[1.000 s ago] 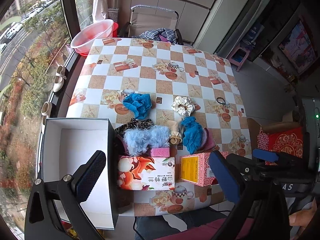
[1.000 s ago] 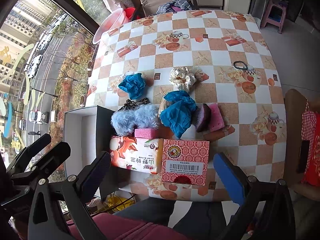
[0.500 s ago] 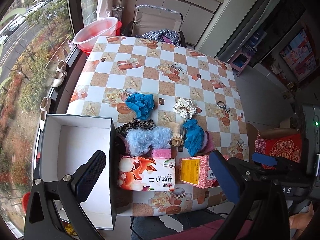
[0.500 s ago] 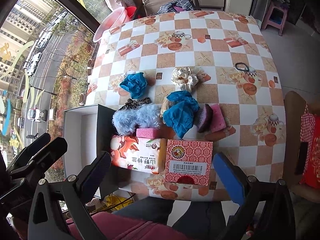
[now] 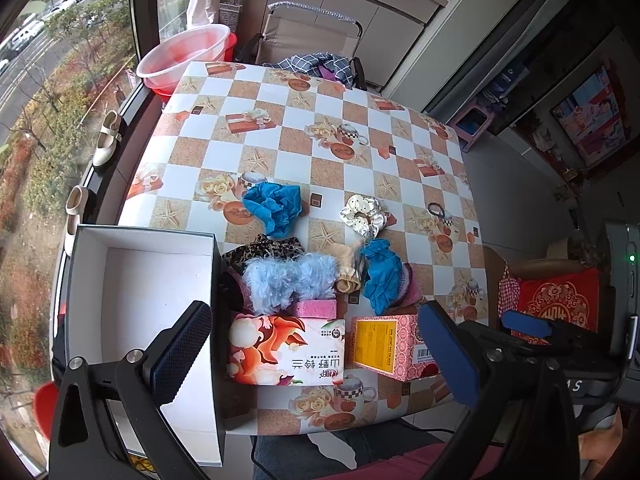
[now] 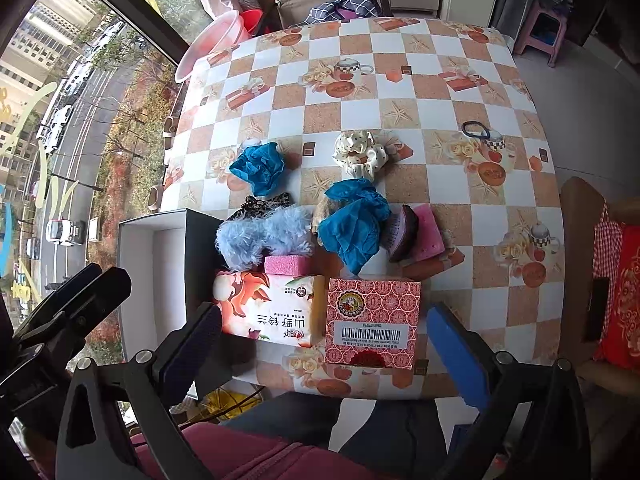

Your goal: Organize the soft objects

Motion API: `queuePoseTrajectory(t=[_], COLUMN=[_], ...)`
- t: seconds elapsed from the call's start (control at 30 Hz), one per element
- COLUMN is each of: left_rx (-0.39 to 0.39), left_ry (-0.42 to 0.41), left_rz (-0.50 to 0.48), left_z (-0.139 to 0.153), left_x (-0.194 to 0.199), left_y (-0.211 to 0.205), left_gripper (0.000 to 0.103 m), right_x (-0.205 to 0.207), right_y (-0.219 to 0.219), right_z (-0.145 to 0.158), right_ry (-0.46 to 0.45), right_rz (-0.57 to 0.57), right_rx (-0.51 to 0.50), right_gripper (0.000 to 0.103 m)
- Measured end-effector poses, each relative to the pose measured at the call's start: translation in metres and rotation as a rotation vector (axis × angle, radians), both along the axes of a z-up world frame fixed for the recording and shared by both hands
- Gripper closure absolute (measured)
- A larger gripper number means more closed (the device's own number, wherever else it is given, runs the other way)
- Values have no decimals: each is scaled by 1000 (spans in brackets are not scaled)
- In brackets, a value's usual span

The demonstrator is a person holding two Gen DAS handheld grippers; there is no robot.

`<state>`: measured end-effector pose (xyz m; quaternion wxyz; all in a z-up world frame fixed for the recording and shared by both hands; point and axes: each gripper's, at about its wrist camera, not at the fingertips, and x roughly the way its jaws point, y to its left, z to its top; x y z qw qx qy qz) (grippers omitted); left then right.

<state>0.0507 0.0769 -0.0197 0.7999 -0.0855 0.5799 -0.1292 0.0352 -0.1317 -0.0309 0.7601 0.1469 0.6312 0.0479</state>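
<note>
Blue fluffy fabric (image 5: 290, 283) lies on the checkered surface (image 5: 328, 160) among crumpled teal cloths (image 6: 354, 226), just behind a tissue pack (image 5: 286, 350) and beside an open white box (image 5: 140, 300). Both left tongs (image 5: 316, 354) and right tongs (image 6: 322, 350) hover spread wide, holding nothing.

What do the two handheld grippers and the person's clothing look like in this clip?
Both the left gripper and right gripper have black angular frames with silver screws and textured blue finger pads. The person wears a maroon top and dark trousers.
</note>
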Motion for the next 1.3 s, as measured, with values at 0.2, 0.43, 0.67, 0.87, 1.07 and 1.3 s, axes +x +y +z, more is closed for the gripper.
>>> queuePoseTrajectory(t=[0.2, 0.43, 0.67, 0.87, 1.07, 1.3], left_rx=[15, 102, 151, 216, 274, 359], left_ry=[34, 97, 138, 135, 173, 218], left_rz=[-14, -34, -25, -20, -6, 29], left_z=[-16, -45, -67, -80, -115, -164], left_x=[17, 47, 85, 114, 146, 179], left_y=[5, 3, -12, -29, -42, -54], left_gripper=[0, 0, 0, 0, 0, 0], right_x=[1, 9, 35, 61, 91, 148], right_y=[-4, -26, -70, -98, -102, -72], right_z=[-11, -25, -47, -83, -118, -146], right_ry=[29, 58, 78, 136, 185, 177], right_rz=[-38, -111, -153, -145, -100, 47], right_rx=[-17, 13, 10, -3, -2, -11], right_gripper=[0, 0, 0, 0, 0, 0])
